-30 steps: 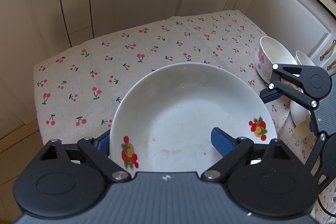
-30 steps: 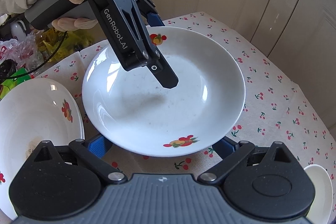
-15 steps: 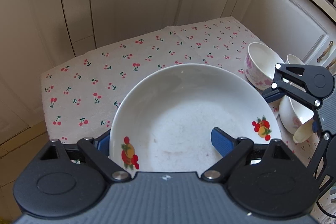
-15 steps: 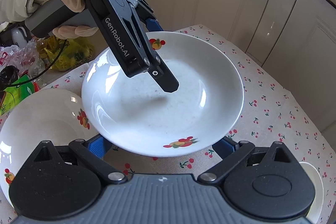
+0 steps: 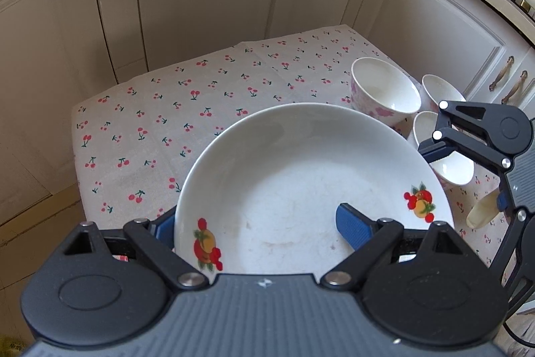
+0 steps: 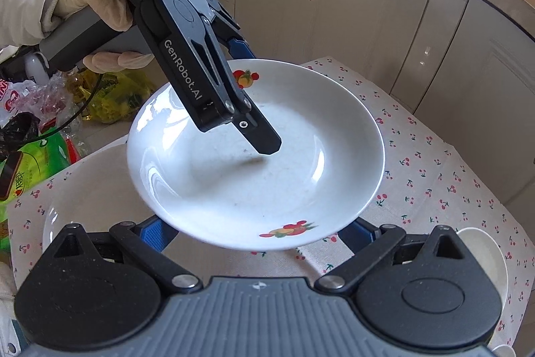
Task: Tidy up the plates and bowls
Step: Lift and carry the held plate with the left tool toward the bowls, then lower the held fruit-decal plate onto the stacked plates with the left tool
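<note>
Left gripper (image 5: 264,223) is clamped on the near rim of the white plate (image 5: 311,176), one blue pad inside the dish and the other under the rim; pinching the edge this way keeps the plate roughly level and lifted clear of the table (image 5: 187,109). Right gripper (image 6: 257,231) sits spread apart, its blue pads either side of and beneath the plate's opposite edge, gripping nothing; judged as a support or guard position rather than a grasp.

Landmark: the held plate.
- Table, covered in a cherry-print cloth, lies below and beyond the plate.
- Second plate (image 6: 87,189) rests on the table beneath the held one, to its left in the right wrist view. Likely the stack target; the held plate appears to be positioned for setting down onto it.
- Pink-flowered bowl (image 5: 384,92) stands on the table beyond the plate's far right rim, with two smaller white bowls (image 5: 441,91) just beside it; bowls seem grouped apart from plates.
- Fruit decals (image 5: 419,201) mark the plate's rim.

Writing: left gripper body reads "DAS / Data Acquisition System" and "GenRobot.AI". Text on the packaging off the table's left edge is not legible.
</note>
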`<state>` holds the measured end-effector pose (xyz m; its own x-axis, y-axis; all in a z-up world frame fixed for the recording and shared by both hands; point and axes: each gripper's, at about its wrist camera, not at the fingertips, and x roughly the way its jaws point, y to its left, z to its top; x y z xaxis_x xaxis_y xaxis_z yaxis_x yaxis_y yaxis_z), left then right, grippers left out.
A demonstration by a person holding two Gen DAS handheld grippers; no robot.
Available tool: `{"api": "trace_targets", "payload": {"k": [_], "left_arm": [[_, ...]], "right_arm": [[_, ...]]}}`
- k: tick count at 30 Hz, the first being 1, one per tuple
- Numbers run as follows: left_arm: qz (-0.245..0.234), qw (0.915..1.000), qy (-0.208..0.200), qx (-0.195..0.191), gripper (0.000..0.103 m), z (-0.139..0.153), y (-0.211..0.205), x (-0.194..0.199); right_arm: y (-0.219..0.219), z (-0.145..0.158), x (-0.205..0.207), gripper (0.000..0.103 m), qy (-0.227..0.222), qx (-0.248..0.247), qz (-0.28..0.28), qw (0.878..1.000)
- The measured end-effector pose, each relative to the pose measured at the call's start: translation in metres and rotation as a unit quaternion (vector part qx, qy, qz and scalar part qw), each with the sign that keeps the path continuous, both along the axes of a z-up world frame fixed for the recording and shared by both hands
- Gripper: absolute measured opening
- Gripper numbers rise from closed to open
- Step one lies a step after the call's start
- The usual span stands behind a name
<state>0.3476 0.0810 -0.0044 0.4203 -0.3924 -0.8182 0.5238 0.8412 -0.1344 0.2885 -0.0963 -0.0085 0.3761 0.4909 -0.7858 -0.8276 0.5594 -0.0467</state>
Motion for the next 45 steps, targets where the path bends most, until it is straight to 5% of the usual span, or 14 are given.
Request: {"api": "trace_targets", "payload": {"k": [24, 45], "left_arm": [[-0.005, 0.9999, 0.004, -0.012, 0.093, 0.002, -0.004, -0.089], [-0.029, 0.9989, 0.026, -0.024, 0.093, -0.024, -0.014, -0.116]], "right_arm": [[-0.006, 0.003, -0.09, 0.102, 0.0, 0.002, -0.002, 1.0], [-0.012, -0.016, -0.13, 0.102, 0.022, -0.005, -0.031, 0.999]]}}
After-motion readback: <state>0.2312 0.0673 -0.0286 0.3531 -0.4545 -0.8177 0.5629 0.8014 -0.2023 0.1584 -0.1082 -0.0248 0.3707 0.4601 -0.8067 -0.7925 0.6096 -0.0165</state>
